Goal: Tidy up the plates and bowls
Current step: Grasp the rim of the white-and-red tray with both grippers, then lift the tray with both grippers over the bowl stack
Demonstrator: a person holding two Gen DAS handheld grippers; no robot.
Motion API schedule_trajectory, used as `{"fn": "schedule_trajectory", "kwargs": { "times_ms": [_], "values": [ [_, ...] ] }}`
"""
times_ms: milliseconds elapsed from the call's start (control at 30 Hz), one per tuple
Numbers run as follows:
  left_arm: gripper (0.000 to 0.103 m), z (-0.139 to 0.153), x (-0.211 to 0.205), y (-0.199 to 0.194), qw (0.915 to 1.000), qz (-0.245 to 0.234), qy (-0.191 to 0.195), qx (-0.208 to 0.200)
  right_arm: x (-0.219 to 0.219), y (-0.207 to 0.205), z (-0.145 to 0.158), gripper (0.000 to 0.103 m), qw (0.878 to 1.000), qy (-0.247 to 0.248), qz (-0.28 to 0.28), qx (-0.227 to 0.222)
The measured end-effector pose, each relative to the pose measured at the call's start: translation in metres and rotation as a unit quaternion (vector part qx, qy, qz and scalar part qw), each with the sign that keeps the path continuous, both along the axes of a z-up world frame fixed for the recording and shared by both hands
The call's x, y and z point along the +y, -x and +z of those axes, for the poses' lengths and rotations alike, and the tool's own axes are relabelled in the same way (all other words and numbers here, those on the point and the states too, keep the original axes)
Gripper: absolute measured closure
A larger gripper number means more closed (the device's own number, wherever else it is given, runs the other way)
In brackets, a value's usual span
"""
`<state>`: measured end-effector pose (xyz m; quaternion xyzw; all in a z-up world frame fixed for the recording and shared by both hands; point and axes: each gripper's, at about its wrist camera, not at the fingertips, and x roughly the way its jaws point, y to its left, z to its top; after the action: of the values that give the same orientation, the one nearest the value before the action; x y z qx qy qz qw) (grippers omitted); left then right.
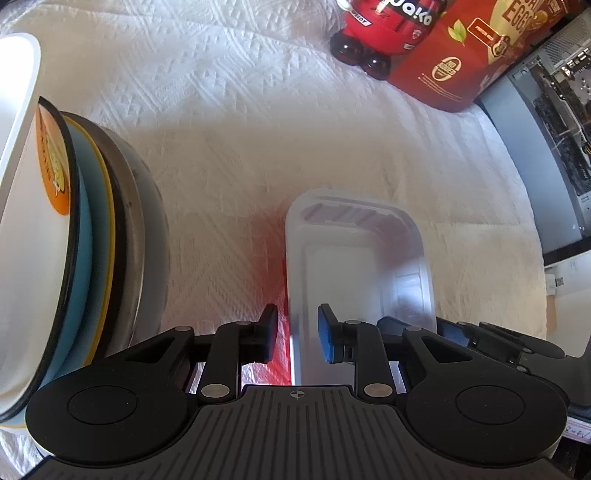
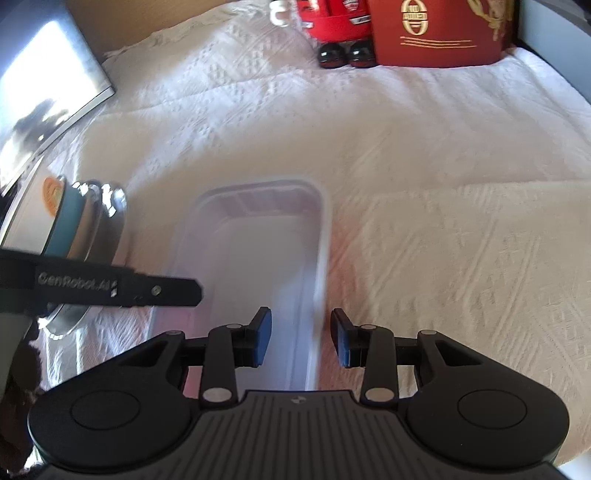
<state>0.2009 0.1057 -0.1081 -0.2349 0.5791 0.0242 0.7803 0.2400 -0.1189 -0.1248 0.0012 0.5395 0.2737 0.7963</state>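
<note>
- Both at work on the clear plastic tray (image 1: 354,258), lying flat on the white textured cloth (image 1: 240,129) of the desk, just right of the stack of plates and bowls (image 1: 96,236).
- Left gripper (image 1: 295,334) part open, straddling the tray's left wall; pads either side of it with a gap showing, so apparently not yet clamped.
- Right gripper (image 2: 301,338) likewise part open astride the tray's right wall (image 2: 317,295); wall blurred there, so contact hard to judge.
- Stack standing on edge at the left: white dish with orange label, blue plate, steel bowl outermost (image 2: 99,221), leaning together.
- Red bottle (image 1: 384,33) and red carton (image 1: 480,55) well apart at the far edge; no part in this step.
- Step in hand, judged: two-handed grasp of the tray, before shifting it to join the stack.
- Next move calls for closing both grippers evenly on the thin walls, lifting level, and keeping clear of the leaning steel bowl.
</note>
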Motion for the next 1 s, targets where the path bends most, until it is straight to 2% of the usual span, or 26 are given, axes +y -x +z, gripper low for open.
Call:
{"fn": "schedule_trajectory", "kwargs": {
  "times_ms": [133, 433, 633, 767, 1000],
  "values": [
    [0.076, -0.003, 0.0, -0.002, 0.9998, 0.001, 0.018, 0.002, 0.0, 0.0, -0.001, 0.068, 1.0, -0.012, -0.002, 0.009],
    [0.077, 0.001, -0.001, -0.007, 0.9999, -0.008, 0.008, 0.005, -0.003, 0.002, 0.001, 0.069, 0.999, -0.032, -0.022, 0.035],
    [0.077, 0.0, -0.009, -0.009, 0.9996, -0.021, -0.007, 0.02, 0.003, -0.001, 0.006, 0.07, 0.999, -0.015, -0.026, 0.022],
    [0.077, 0.005, -0.009, -0.008, 0.9996, -0.023, -0.009, 0.013, 0.004, -0.001, 0.008, 0.074, 1.0, -0.002, -0.019, 0.018],
    [0.077, 0.037, -0.009, -0.021, 0.9992, -0.029, -0.023, -0.017, 0.001, -0.012, 0.036, 0.074, 1.0, -0.015, -0.019, -0.006]
  ]
}}
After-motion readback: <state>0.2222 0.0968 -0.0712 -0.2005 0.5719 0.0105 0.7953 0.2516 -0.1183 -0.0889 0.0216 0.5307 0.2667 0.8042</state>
